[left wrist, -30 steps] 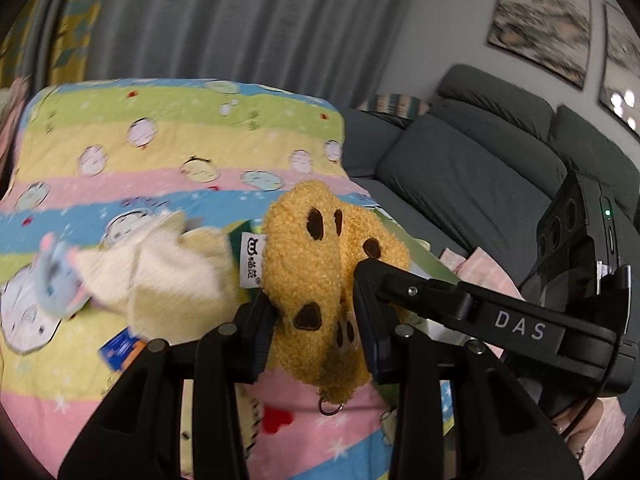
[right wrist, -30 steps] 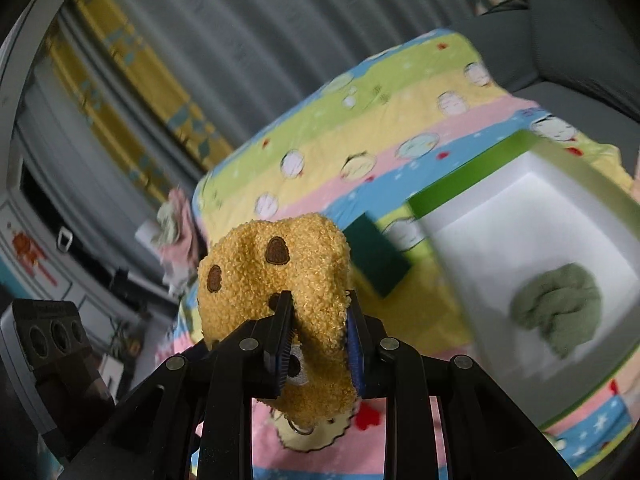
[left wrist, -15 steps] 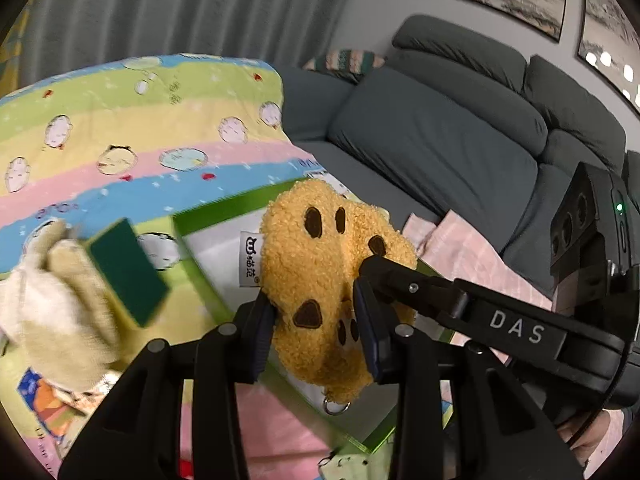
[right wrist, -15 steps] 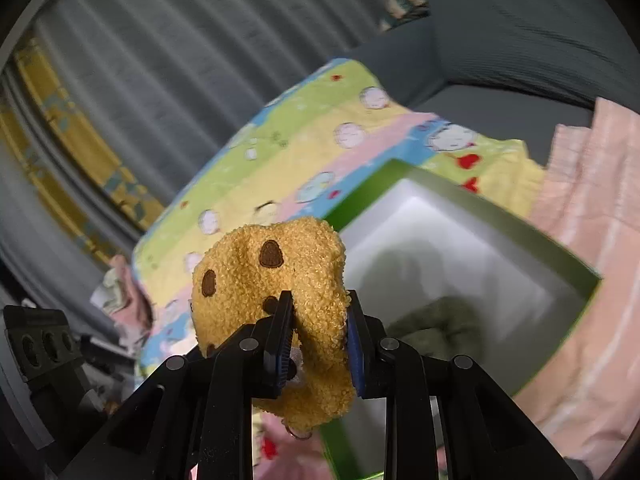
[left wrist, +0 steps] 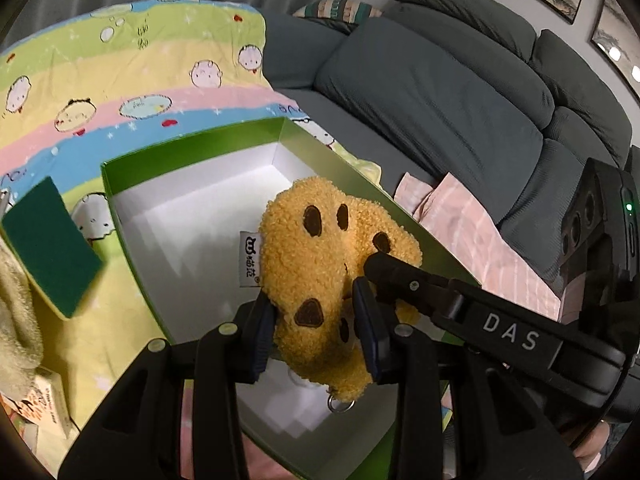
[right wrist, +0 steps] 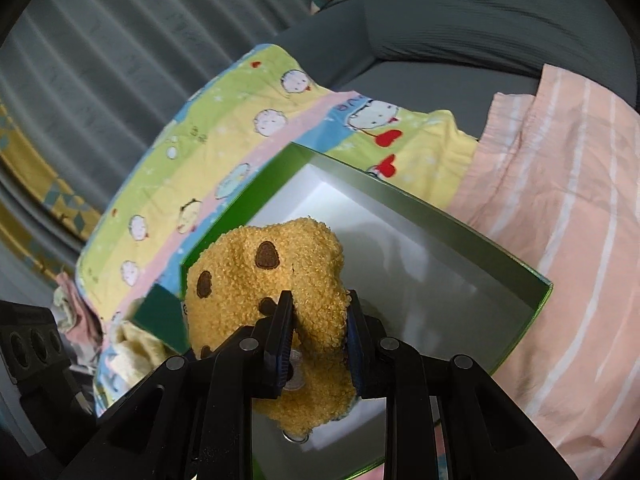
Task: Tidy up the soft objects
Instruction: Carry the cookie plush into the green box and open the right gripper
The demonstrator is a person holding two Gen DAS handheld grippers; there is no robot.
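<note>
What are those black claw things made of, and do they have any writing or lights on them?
Both look like matte black plastic. The left gripper and the right gripper each have two angular fingers joined by silver rivets, with dark blue pads on the inner faces. Seen from the left wrist view, the right one carries white letters "DAS" and a black box with round lenses and a small green light.

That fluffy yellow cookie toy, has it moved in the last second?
Yes. The cookie toy went from above the striped blanket to over the green box.
</note>
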